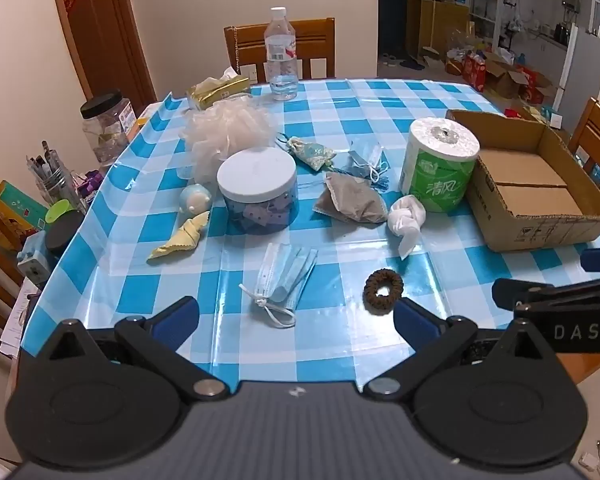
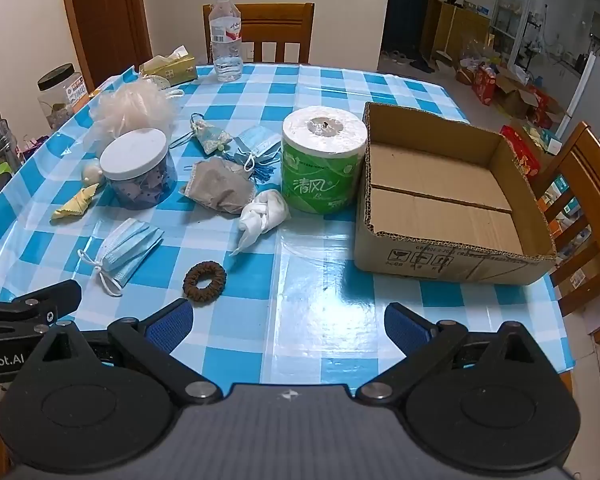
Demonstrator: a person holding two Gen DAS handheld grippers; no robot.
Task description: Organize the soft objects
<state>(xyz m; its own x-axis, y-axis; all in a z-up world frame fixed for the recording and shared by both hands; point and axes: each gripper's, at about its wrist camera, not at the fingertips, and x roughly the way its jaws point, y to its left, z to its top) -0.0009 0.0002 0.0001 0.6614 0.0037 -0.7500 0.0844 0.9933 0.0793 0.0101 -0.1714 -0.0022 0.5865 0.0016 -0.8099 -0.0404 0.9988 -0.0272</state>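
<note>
Soft items lie on the blue checked tablecloth: a brown scrunchie (image 1: 383, 291) (image 2: 204, 281), a folded blue face mask (image 1: 286, 274) (image 2: 129, 253), a knotted white cloth (image 1: 406, 218) (image 2: 263, 212), a grey mask (image 1: 350, 204) (image 2: 220, 190), a yellow cloth (image 1: 182, 236) (image 2: 76, 202), a cream bath pouf (image 1: 228, 132) (image 2: 134, 110) and a toilet roll (image 1: 438, 164) (image 2: 321, 158). An empty cardboard box (image 1: 540, 184) (image 2: 448, 196) stands at the right. My left gripper (image 1: 296, 318) is open near the front edge, close to the face mask and scrunchie. My right gripper (image 2: 288, 326) is open and empty, in front of the box.
A white-lidded jar (image 1: 257, 190) (image 2: 138, 168), a water bottle (image 1: 281, 54) (image 2: 225, 36) and a tissue pack (image 1: 218, 90) (image 2: 169, 69) stand on the table. A floral sachet (image 1: 311, 153) and a second blue mask (image 2: 256, 142) lie mid-table. Chairs stand behind and at right.
</note>
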